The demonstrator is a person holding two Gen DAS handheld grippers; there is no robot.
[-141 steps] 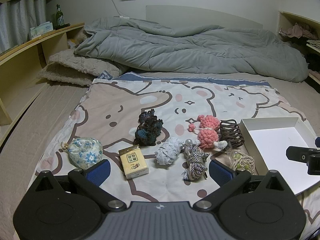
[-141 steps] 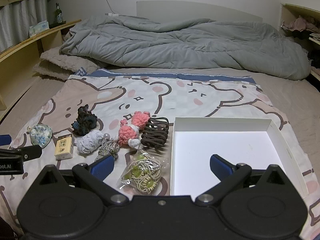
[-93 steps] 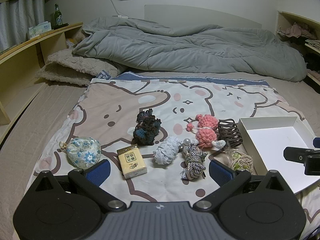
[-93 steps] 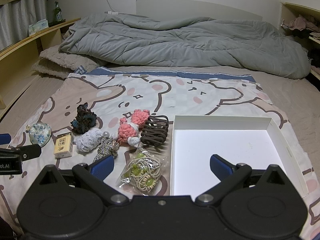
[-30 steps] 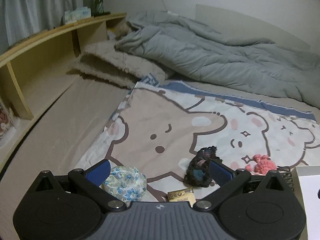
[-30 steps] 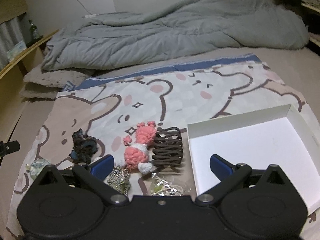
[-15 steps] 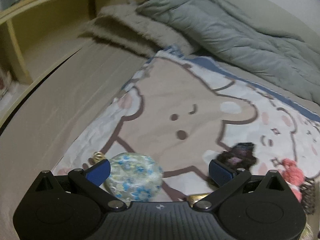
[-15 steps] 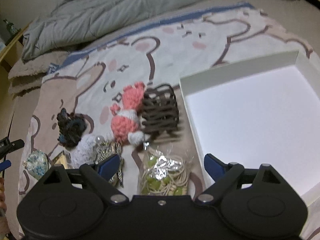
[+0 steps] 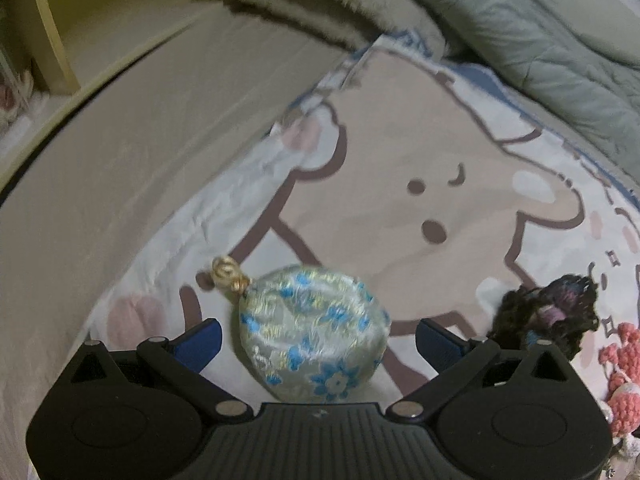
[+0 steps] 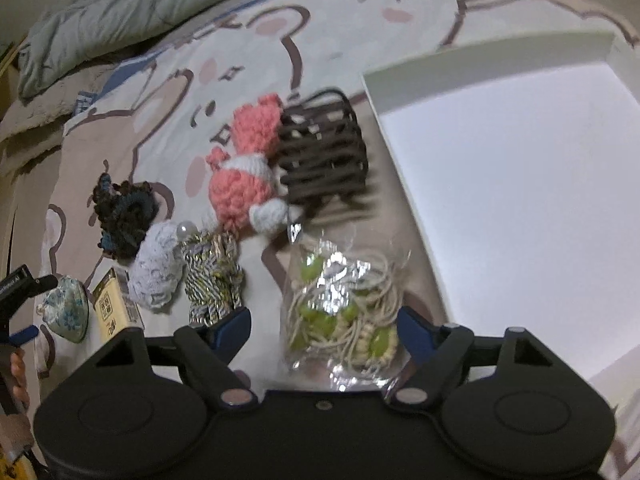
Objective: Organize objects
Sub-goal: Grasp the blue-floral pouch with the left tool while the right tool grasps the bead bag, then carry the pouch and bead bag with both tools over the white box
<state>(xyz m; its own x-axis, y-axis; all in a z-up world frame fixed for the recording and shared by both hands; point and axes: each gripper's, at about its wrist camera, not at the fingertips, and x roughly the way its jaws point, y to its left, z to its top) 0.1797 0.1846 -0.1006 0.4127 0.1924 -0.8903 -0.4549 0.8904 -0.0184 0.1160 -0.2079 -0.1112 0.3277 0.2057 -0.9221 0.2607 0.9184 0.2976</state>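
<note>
both grippers have dropped and tipped down toward the bed since a second ago, so the far wall and shelf are out of view. left gripper (image 9: 318, 338) now straddles the floral pouch (image 9: 314, 330), jaws wide apart, pads not touching it. pouch sits near the left edge of the bear sheet (image 9: 400, 152), long axis running from its gold clasp (image 9: 227, 274) at upper left down to lower right. dark scrunchie (image 9: 546, 314) is just right of the right finger. right gripper (image 10: 324, 330) is over the clear bag of hair ties (image 10: 344, 308), jaws closing, bag between them, pads not yet pressing. bag lies lengthwise away from the camera, just beside the left wall of the white box (image 10: 400, 160). brown claw clip (image 10: 322, 152) and pink crochet toy (image 10: 244, 176) touch, just beyond the bag.
</note>
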